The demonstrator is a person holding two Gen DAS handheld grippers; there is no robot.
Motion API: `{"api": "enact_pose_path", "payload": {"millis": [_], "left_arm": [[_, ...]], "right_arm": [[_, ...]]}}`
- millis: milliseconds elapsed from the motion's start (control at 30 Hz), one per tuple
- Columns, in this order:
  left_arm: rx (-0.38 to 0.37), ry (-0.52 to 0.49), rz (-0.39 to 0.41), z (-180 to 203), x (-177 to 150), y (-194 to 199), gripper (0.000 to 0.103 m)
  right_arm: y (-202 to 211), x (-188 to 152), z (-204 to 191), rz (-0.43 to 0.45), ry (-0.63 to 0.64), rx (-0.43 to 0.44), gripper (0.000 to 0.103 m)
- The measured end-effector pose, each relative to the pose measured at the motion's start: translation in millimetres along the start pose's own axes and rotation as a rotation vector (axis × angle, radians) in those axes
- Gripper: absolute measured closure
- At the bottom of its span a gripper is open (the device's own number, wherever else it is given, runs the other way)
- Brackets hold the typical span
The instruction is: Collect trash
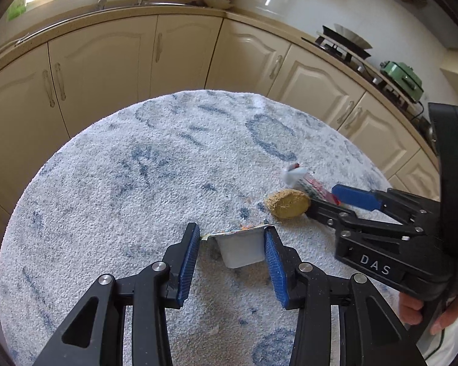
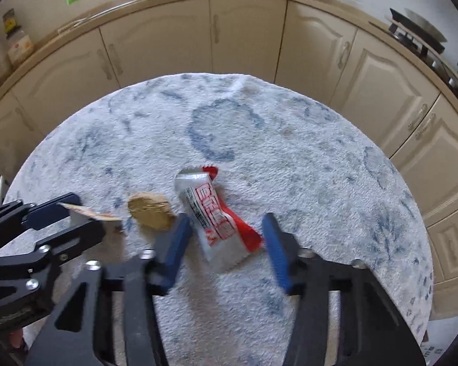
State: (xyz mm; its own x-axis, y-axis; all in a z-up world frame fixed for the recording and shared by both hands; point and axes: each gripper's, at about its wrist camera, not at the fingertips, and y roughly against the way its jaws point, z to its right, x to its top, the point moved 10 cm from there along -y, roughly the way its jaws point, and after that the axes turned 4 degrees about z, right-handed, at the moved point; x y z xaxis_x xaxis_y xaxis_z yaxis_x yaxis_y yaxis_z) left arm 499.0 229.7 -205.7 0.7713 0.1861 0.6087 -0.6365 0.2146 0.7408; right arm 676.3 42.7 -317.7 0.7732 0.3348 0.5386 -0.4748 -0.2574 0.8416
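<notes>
A small white plastic cup (image 1: 242,248) with a peeled foil lid lies on the round table between the blue pads of my left gripper (image 1: 232,238), which is open around it; the pads stand close to its sides. A brown round biscuit (image 1: 288,203) lies just beyond, also in the right wrist view (image 2: 151,210). A red and white snack wrapper (image 2: 213,216) lies between the open fingers of my right gripper (image 2: 226,225), apart from both pads. The wrapper's end shows in the left wrist view (image 1: 302,178). The left gripper shows at the left of the right wrist view (image 2: 61,213).
The table (image 1: 122,167) is covered with a white and blue towel-like cloth. Cream kitchen cabinets (image 1: 183,52) curve behind it. A stove with a pan (image 1: 345,42) and a green appliance (image 1: 403,79) stand on the counter at the right.
</notes>
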Motion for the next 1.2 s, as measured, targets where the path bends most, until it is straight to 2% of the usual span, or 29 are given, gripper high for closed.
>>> {"api": "enact_pose_path", "payload": {"millis": [100,267,533,767,1200], "left_arm": [[0.013,-0.012,0.002,1.1,1.5,-1.4,0.063],[0.058,-0.064,0.013,3.6,3.6,-4.1,0.064],[0.183,-0.144,0.037,12.3,-1.0,-7.1,0.065],[0.246,-0.100,0.023,14.0,-5.6,-1.7,0.067],[0.216,-0.020,0.006,42.4,-46.7,38.1,0.067]], "right_arm": [[3.9,-4.0,-4.4,0.006,0.030,-0.011,0.070],[12.1,-18.4,4.1,-0.031,-0.042,0.043,0.071],[36.0,-47.7,12.8,-0.042,-0.131,0.093,0.071],[53.4,-72.3,16.8,-0.052,-0.185,0.129,0.072],[83.8,-113.3,33.7,-0.052,-0.286,0.158,0.072]]}}
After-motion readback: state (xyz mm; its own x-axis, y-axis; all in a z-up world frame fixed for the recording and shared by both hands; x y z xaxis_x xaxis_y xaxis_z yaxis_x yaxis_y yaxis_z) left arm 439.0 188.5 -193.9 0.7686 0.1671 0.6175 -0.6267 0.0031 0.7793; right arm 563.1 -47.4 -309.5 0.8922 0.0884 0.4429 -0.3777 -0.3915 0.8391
